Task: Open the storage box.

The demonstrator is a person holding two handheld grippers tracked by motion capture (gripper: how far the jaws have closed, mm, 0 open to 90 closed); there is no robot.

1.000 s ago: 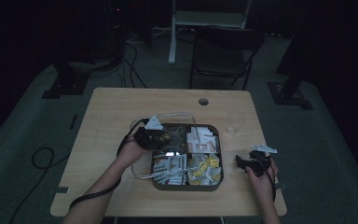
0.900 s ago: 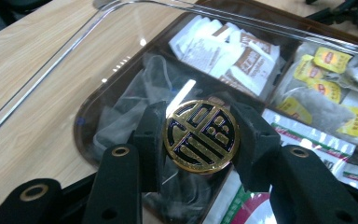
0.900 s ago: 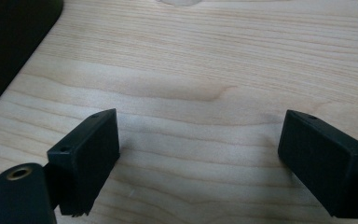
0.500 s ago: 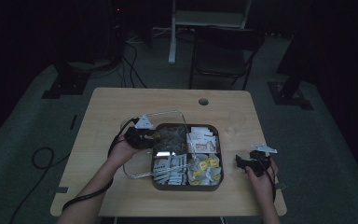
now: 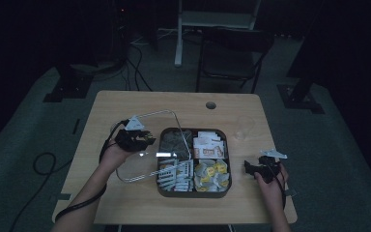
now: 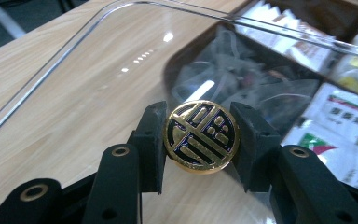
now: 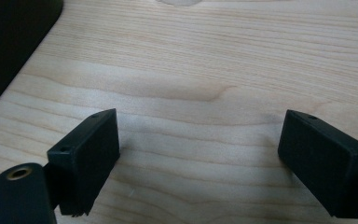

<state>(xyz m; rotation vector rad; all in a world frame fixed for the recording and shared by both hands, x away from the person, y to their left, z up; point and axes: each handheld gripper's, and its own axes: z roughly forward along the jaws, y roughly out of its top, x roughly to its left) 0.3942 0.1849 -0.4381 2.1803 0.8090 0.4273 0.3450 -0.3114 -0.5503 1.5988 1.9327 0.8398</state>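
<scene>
Main risk sits at the left: the left gripper [image 6: 200, 137] carries the clear lid [image 5: 149, 145] by its round gold-and-black knob [image 6: 201, 135] alone, so the whole pane hangs off one small pinch point. Knob is a smooth disc; if it turns between the pads the lid will swing or drop, and its 3 o'clock edge is over the compartment box [image 5: 160, 189], so it could clip the rim or land on the packets. Lid is tilted, far edge raised toward 12 o'clock, near edge low toward the table [image 5: 125, 203] at 6 o'clock; I'd judge a corner strike on the wood likely if it is lowered at that angle. Claw state, left: jaws nearly closed, one pad on each side of the knob, both touching it, nothing else in the grip. Moving to centre: the box sits mid-table, uncovered over most of its area, tea bags [image 5: 176, 140] at its 10 o'clock compartment, white sachets [image 5: 176, 174] at 7 o'clock, yellow packs [image 5: 212, 175] at 5 o'clock, printed packets [image 5: 210, 145] at 1 o'clock. Far right: the right gripper [image 7: 200, 154] rests at 3 o'clock of the box, well apart from it, jaws spread wide over bare wood, holding nothing, touching nothing I can see. Cable from the left hand [image 5: 113, 154] trails to 7 o'clock; snag looks unlikely.
</scene>
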